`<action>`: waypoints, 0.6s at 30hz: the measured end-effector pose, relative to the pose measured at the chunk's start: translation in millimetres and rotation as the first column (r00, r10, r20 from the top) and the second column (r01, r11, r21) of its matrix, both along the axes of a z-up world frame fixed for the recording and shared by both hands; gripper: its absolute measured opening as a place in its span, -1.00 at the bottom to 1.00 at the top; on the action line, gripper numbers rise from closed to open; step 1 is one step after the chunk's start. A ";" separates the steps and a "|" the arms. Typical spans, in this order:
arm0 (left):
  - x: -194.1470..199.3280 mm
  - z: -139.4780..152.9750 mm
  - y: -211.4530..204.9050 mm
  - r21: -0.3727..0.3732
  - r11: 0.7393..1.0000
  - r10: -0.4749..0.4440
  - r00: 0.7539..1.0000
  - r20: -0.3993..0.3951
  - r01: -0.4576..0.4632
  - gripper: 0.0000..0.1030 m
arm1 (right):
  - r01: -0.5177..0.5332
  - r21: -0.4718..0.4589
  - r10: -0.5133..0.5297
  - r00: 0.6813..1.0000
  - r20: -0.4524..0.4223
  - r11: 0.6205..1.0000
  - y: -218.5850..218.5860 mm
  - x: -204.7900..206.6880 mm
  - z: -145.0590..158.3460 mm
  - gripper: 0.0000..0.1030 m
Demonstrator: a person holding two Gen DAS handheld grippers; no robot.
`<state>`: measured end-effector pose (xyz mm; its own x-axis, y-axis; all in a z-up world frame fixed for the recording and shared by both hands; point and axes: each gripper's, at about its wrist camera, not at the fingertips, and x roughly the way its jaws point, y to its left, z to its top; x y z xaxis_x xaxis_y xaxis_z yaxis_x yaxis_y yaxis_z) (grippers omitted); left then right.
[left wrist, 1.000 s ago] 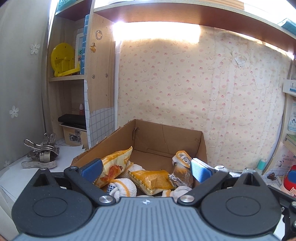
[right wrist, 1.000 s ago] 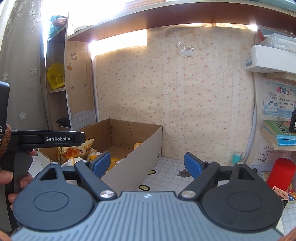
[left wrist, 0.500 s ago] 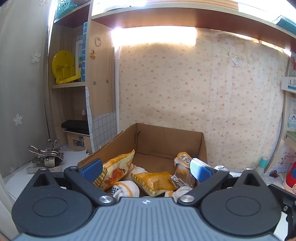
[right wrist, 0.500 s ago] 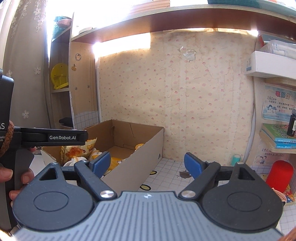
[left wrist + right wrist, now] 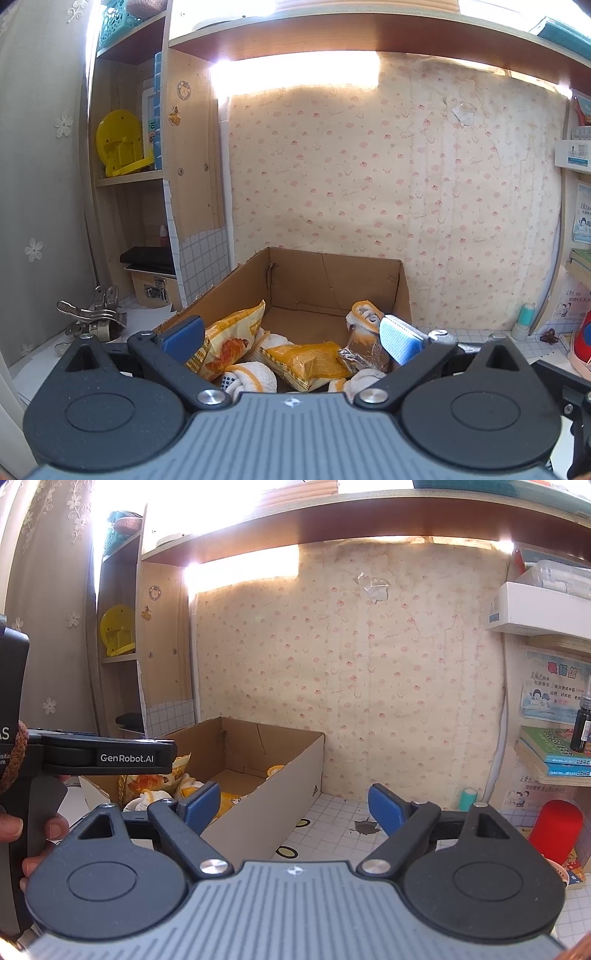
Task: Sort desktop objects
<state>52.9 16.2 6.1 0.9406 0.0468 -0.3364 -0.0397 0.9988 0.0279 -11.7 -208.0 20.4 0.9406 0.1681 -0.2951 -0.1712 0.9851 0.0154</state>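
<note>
Cardboard box [image 5: 295, 280] sitting on the tiled tabletop [image 5: 332, 823] against the wallpapered wall, open-topped. Inside: orange snack bags [image 5: 229, 339], rolled white socks [image 5: 251, 376], a foil packet [image 5: 358, 354]. Left gripper [image 5: 291, 336] hovering over the box's near end, jaws spread wide, gripping nothing. Right gripper [image 5: 295, 805] alongside the box's right wall, jaws wide too, empty. Red cylinder [image 5: 554, 830] off at far right.

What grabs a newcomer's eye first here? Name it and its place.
The open cardboard box at centre against the patterned wall, heaped with yellow snack bags and rolled white socks. Next, the yellow disc on the left shelf and the red cylinder at far right.
</note>
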 end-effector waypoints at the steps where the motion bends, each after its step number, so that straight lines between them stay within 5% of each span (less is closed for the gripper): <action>1: 0.3 -0.1 -0.5 0.004 1.000 -0.001 1.000 -0.001 0.001 1.00 | -0.001 -0.001 0.001 1.000 -0.001 1.000 -0.2 0.4 -0.4 0.66; 18: -1.1 -2.8 -6.1 0.033 0.999 -0.034 0.999 0.013 0.033 1.00 | -0.001 -0.002 0.001 1.000 -0.017 1.000 -3.6 4.7 -5.6 0.67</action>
